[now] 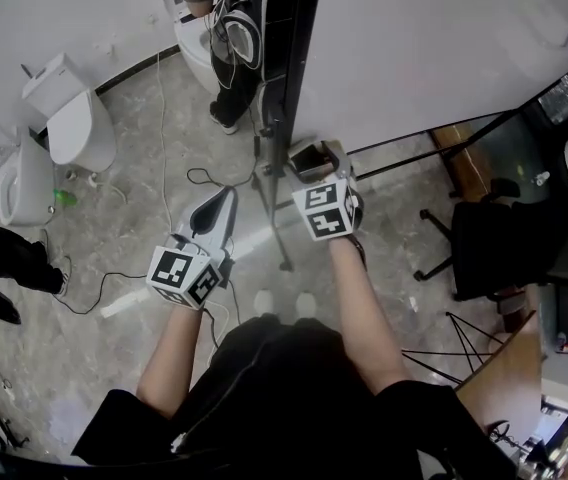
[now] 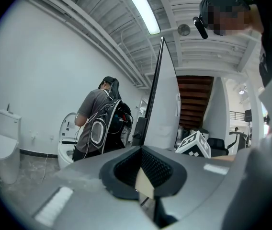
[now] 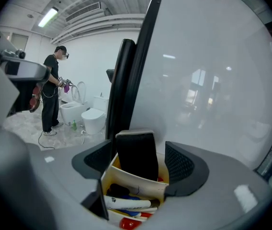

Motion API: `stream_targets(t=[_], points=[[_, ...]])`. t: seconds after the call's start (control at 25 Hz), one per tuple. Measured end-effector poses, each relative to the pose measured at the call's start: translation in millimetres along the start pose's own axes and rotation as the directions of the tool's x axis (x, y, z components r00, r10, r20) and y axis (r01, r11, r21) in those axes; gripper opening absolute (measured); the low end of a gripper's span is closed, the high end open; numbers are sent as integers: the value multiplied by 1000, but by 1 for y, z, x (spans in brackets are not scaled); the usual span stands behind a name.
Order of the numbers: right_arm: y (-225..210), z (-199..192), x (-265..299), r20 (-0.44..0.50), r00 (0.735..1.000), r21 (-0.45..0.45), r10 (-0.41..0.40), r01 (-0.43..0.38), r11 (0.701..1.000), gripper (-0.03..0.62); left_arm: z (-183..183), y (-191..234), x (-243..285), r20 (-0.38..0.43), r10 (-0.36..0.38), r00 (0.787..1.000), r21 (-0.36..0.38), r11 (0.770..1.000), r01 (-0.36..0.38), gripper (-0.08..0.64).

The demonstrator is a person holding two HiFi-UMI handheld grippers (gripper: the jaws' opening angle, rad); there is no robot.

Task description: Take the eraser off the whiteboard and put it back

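The black eraser [image 3: 136, 155] stands upright in a small cream box [image 3: 137, 185] of markers, beside the whiteboard [image 3: 208, 80]. My right gripper [image 3: 140, 163] is open around it; both pads stand clear of the eraser's sides. In the head view the right gripper [image 1: 319, 151] reaches to the whiteboard [image 1: 444, 48] edge, with the eraser [image 1: 311, 158] dark between its jaws. My left gripper [image 1: 224, 200] hangs lower and to the left, away from the board. In its own view the left gripper [image 2: 145, 169] is shut with nothing held.
A person with a backpack [image 1: 234, 28] stands behind the board's black stand [image 1: 276, 198]. Toilets [image 1: 69, 118] and cables lie on the floor at left. A black office chair [image 1: 524, 243] is at right. Another person [image 3: 52, 95] stands far left.
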State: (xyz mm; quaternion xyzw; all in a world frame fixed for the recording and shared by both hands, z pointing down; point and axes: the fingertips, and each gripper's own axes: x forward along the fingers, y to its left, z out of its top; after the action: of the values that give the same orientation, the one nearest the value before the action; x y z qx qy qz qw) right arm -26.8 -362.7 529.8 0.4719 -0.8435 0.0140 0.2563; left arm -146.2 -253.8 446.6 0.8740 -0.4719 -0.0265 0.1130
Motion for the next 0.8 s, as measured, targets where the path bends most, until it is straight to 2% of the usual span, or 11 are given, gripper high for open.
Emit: stream_targets(t=[0.4,0.64,0.8], points=[[-3,-1,7,-28,999,22,-46,47,999,344,0,4,0,-5,-9,1000,-3,1000,9,5],[-4,0,10,-25,999,65,-38,40,997,331,-1,8,-3,-9,-4,1000,-4,1000,4,5],[-1,0,13,-29,999,57,-24,26,998,323,-1,8,-3,-10,-4,1000,-2,1000,4,5]])
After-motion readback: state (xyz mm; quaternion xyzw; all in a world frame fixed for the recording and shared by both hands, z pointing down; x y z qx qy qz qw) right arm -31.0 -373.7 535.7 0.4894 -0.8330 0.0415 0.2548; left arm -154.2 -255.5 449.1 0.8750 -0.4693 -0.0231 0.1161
